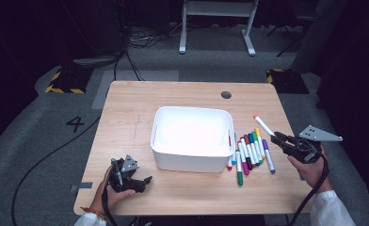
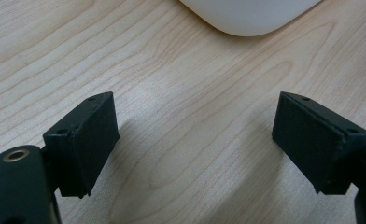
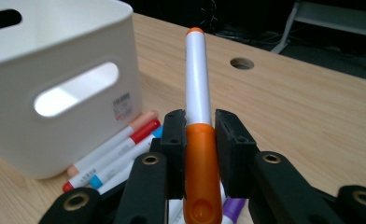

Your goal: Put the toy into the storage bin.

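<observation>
Orange-capped white marker (image 3: 197,135) sits clamped in my right gripper (image 3: 200,140), lifted for the white plastic bin (image 1: 192,160); my left gripper (image 2: 195,140) waits wide, holding nothing.

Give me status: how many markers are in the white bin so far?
None visible inside the white bin. In hand: right gripper clamps the orange marker, lifted off the table. Left: the markers lying beside the bin. Left gripper open, idle.

Dark room — grey carpet floor (image 1: 41,127), yellow-black hazard tape (image 1: 62,88), white desk frame (image 1: 218,23) behind, cables (image 1: 140,40).
</observation>
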